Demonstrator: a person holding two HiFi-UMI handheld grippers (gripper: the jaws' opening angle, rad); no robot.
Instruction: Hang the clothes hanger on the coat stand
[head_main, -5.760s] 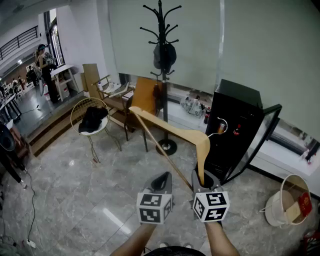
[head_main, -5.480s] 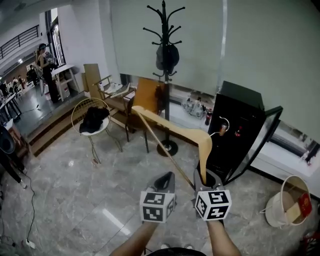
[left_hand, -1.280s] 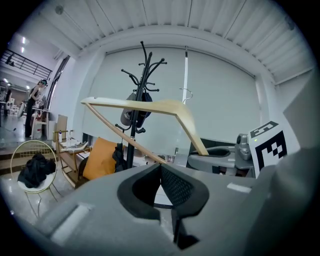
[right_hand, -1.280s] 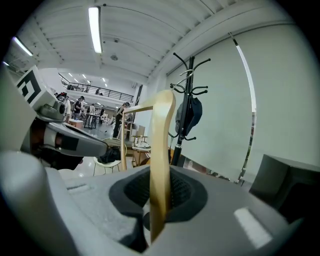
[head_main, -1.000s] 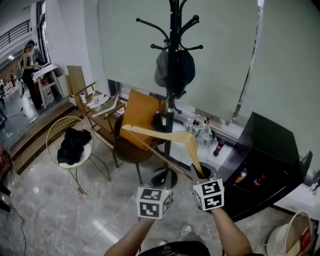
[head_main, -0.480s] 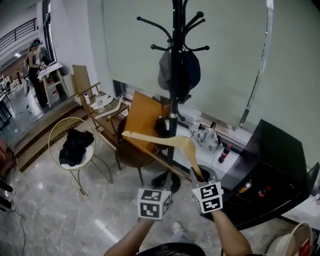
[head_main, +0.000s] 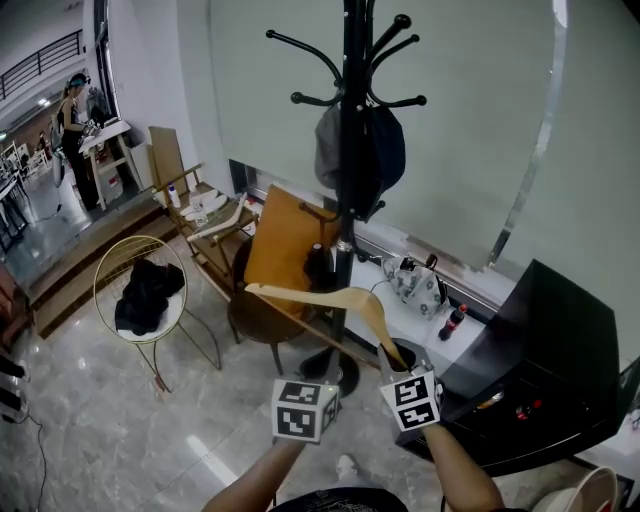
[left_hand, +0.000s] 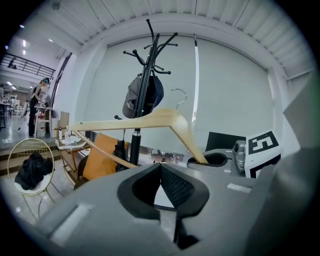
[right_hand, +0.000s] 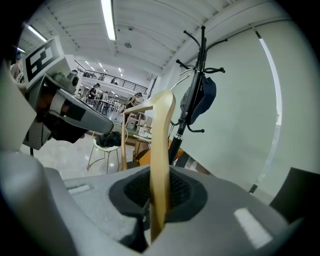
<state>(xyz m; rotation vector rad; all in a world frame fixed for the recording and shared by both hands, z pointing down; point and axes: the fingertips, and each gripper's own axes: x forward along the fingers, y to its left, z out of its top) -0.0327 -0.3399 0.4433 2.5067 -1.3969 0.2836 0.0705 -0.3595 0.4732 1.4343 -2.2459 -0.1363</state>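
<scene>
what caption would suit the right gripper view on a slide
Right gripper clamps a wooden clothes hanger by one arm, facing the black coat stand and its dark cap

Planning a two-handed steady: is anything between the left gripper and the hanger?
Nothing. The left gripper view shows only open air between the left gripper and the hanger.

The clothes hanger (head_main: 325, 297) is pale yellowish wood. The coat stand (head_main: 349, 120) is glossy black, and the cap (head_main: 360, 148) on it is dark, between grey and navy. The left gripper (left_hand: 161, 186) and right gripper (right_hand: 156, 192) are light grey with black ribbed pads; their cubes are white with black square markers. The floor (head_main: 90, 420) is grey marbled stone. The chair (head_main: 141, 238) has a gold wire frame, with black cloth (head_main: 145, 295) on it. The blind (head_main: 260, 100) is pale grey-green.
</scene>
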